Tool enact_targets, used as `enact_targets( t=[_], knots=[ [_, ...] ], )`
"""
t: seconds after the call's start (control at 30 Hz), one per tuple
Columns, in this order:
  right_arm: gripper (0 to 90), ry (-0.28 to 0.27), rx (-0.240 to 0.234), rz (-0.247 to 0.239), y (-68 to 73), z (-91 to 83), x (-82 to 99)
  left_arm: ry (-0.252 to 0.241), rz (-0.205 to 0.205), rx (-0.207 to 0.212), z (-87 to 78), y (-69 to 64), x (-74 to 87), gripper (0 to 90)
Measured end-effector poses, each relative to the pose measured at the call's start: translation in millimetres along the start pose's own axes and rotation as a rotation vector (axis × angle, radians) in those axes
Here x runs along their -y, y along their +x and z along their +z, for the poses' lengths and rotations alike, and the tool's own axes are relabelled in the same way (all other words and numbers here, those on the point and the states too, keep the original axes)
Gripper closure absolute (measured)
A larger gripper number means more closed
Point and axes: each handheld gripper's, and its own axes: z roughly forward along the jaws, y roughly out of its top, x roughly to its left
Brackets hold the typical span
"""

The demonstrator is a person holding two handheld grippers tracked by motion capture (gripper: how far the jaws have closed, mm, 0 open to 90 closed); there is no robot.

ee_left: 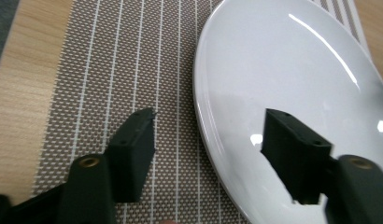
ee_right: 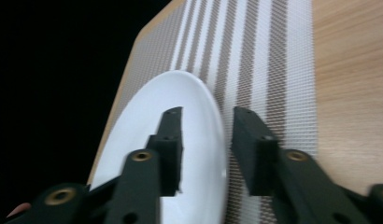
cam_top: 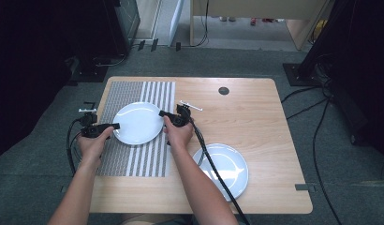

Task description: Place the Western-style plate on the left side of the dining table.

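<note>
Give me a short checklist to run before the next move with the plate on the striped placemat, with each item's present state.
1. Plate lies flat on the placemat: ok.
2. Left gripper straddles the plate's rim, fingers apart and not pressing: ok.
3. Right gripper straddles the opposite rim, fingers apart and not pressing: ok.
4. Plate fully released, no pad touching the rim: cannot tell, the rim runs close to the fingers in both gripper views.
5. Second plate on the bare table stands apart from the placemat: ok.
6. Right gripper's cable clear of the second plate: not ok, it crosses over that plate.
</note>
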Motion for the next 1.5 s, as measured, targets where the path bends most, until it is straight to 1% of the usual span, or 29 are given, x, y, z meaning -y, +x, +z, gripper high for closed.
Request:
enact_targets(
  t=[0.03,0.07,0.1,0.13,0.17,0.2,0.23,0.3,0.33,0.37,0.4,0.47,0.5,0.53,0.57,0.7,0.77,0.83,0.9,0.93,0.97,1.03,1.07,1.13,1.23,1.27,1.33,1.47,1.5],
  knots=[
    [58.7,-0.006,0.002,-0.012,3.0,-1.0,0.4,0.000,0.000,0.000,0.0,0.0,0.0,28.5],
    [58.7,-0.006,0.002,-0.012,3.0,-1.0,0.4,-0.009,0.000,-0.003,-1.5,-1.9,0.5,28.5],
    [52.4,-0.018,0.027,-0.055,9.4,-3.5,0.6,-0.020,-0.003,-0.003,-3.9,-3.4,0.7,24.7],
    [52.4,-0.018,0.027,-0.055,9.4,-3.5,0.6,-0.041,-0.012,-0.003,-7.0,-5.2,1.1,24.7],
    [47.5,-0.029,0.050,-0.090,14.7,-6.6,-0.6,-0.064,-0.011,-0.012,-11.2,-7.0,1.8,21.0],
    [47.5,-0.029,0.050,-0.090,14.7,-6.6,-0.6,-0.081,-0.002,-0.025,-15.5,-9.2,2.5,21.0],
    [43.5,-0.031,0.048,-0.117,18.8,-11.6,-2.7,-0.113,0.017,-0.033,-24.1,-13.1,4.0,18.2],
    [40.6,-0.023,0.039,-0.156,21.6,-16.1,-4.6,-0.126,0.026,-0.032,-28.1,-14.6,4.9,16.6],
    [40.6,-0.023,0.039,-0.156,21.6,-16.1,-4.6,-0.137,0.036,-0.026,-32.0,-15.8,6.2,16.6],
    [39.3,-0.018,0.038,-0.176,23.6,-19.0,-5.6,-0.151,0.040,-0.005,-36.5,-16.7,8.3,14.8],
    [36.8,-0.002,0.023,-0.224,27.5,-26.5,-8.3,-0.159,0.042,0.010,-39.6,-17.2,10.4,13.3],
    [35.9,0.006,0.016,-0.237,28.8,-29.5,-9.1,-0.164,0.058,0.030,-44.7,-18.0,15.4,13.1],
    [31.9,0.022,0.008,-0.272,31.6,-37.9,-12.2,-0.164,0.064,0.047,-46.1,-18.5,17.9,10.7],
    [31.8,0.029,0.007,-0.274,32.3,-41.0,-13.4,-0.160,0.084,0.063,-48.8,-19.3,22.4,10.7],
    [31.8,0.029,0.007,-0.274,32.3,-41.0,-13.4,-0.160,0.084,0.063,-48.8,-19.3,22.4,10.7],
    [30.3,0.033,-0.008,-0.284,34.7,-56.0,-18.6,-0.160,0.098,0.092,-55.7,-21.1,31.9,10.6],
    [29.7,0.038,-0.012,-0.303,37.0,-63.2,-20.4,-0.159,0.114,0.111,-59.8,-22.8,37.4,9.8],
    [29.0,0.052,-0.014,-0.346,40.4,-74.3,-21.9,-0.160,0.135,0.118,-63.9,-26.5,43.2,9.2],
    [28.8,0.055,-0.015,-0.357,41.1,-77.9,-22.3,-0.167,0.153,0.126,-68.5,-30.2,48.9,8.9],
    [28.3,0.058,-0.015,-0.367,41.6,-81.7,-22.7,-0.170,0.169,0.144,-70.9,-32.1,52.6,5.8],
    [28.2,0.059,-0.019,-0.374,41.8,-86.7,-23.4,-0.173,0.176,0.155,-72.8,-34.0,55.8,0.1],
    [27.0,0.064,-0.025,-0.377,41.6,-94.0,-24.9,-0.171,0.198,0.148,-75.5,-37.0,61.4,0.0],
    [26.9,0.066,-0.028,-0.381,40.9,-98.7,-26.0,-0.176,0.210,0.131,-77.3,-38.8,65.7,0.0],
    [26.2,0.068,-0.033,-0.396,37.9,-109.5,-28.6,-0.177,0.226,0.132,-79.8,-39.1,72.2,0.0],
    [26.1,0.061,-0.022,-0.410,31.1,-124.1,-32.9,-0.178,0.229,0.139,-82.9,-37.3,81.4,0.0],
    [25.9,0.054,-0.018,-0.413,25.7,-133.2,-36.0,-0.180,0.231,0.140,-83.9,-36.5,84.1,0.0],
    [25.9,0.048,-0.015,-0.415,23.8,-136.4,-37.1,-0.182,0.237,0.147,-85.6,-34.9,89.3,0.0],
    [25.7,0.028,-0.001,-0.440,14.8,-151.9,-42.1,-0.187,0.257,0.135,-87.3,-32.2,100.2,0.0],
    [25.4,0.024,0.003,-0.445,9.1,-160.4,-43.5,-0.187,0.260,0.132,-87.1,-31.0,103.2,0.0]
  ],
)
